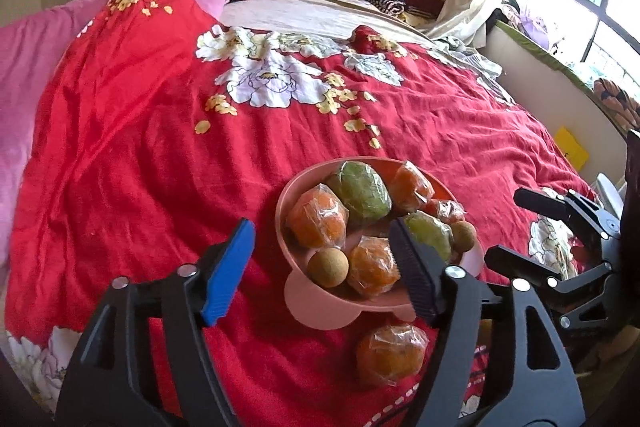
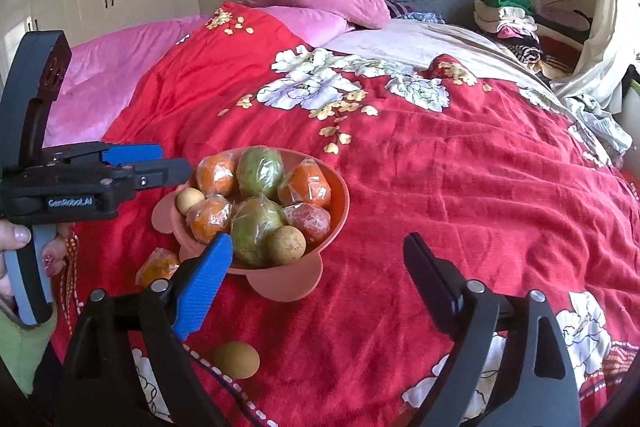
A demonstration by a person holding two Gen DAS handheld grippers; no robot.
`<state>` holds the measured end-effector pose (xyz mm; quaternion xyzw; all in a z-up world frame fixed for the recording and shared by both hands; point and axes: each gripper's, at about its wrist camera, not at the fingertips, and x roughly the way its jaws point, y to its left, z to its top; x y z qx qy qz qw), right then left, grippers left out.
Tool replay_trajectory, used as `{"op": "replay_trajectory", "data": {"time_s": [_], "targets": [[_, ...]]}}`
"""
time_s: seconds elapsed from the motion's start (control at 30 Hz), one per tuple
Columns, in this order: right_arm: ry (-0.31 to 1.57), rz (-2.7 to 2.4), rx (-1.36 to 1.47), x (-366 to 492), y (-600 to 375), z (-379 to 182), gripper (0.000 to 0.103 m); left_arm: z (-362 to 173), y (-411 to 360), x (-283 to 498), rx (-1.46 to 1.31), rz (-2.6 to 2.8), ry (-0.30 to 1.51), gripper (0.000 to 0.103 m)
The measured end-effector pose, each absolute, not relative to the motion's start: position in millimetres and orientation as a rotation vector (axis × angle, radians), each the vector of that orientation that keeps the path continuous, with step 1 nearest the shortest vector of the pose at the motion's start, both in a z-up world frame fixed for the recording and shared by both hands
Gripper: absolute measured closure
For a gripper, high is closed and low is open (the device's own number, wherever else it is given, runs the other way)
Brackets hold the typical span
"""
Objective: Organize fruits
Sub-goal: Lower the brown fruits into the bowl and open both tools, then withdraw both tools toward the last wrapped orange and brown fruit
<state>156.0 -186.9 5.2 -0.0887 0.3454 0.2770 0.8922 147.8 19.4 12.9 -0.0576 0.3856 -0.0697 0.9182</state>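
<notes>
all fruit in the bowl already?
No: a wrapped orange and a small tan fruit lie on the red bedspread outside the pink bowl.

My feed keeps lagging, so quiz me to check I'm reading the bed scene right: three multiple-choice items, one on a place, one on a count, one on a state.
1. Where does the wrapped orange outside the bowl lie?
A. On the pink pillow
B. On the red bedspread beside the bowl's near rim
C. On the windowsill

2. How many green fruits are in the bowl?
A. Two
B. Four
C. None

3. How does the right gripper stand?
A. Shut on a fruit
B. Shut on the bowl's rim
C. Open, holding nothing

Answers:
1. B, it rests on the red bedspread just short of the bowl.
2. A, one green fruit sits at the back and another in front.
3. C, its fingers stand wide apart with only bedspread between them.
</notes>
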Motion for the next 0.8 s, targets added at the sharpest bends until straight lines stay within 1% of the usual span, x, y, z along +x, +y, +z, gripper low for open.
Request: {"op": "replay_trajectory", "data": {"time_s": [0.1,0.23,0.4,0.43,0.57,0.8], "targets": [[0.710,0.568,-0.189,155,-187,8,0.012,15,18,146,-0.117,-0.148,0.789,0.032],[0.706,0.559,-0.191,153,-188,10,0.010,17,19,144,-0.109,-0.141,0.785,0.027],[0.704,0.554,-0.190,150,-190,12,0.009,20,19,141,-0.093,-0.135,0.782,0.014],[0.703,0.554,-0.191,149,-190,12,0.009,20,19,141,-0.091,-0.136,0.784,0.013],[0.698,0.551,-0.197,145,-190,15,0.008,22,19,139,-0.088,-0.137,0.782,0.010],[0.696,0.540,-0.202,137,-193,19,0.006,26,19,132,-0.087,-0.136,0.774,0.010]]}}
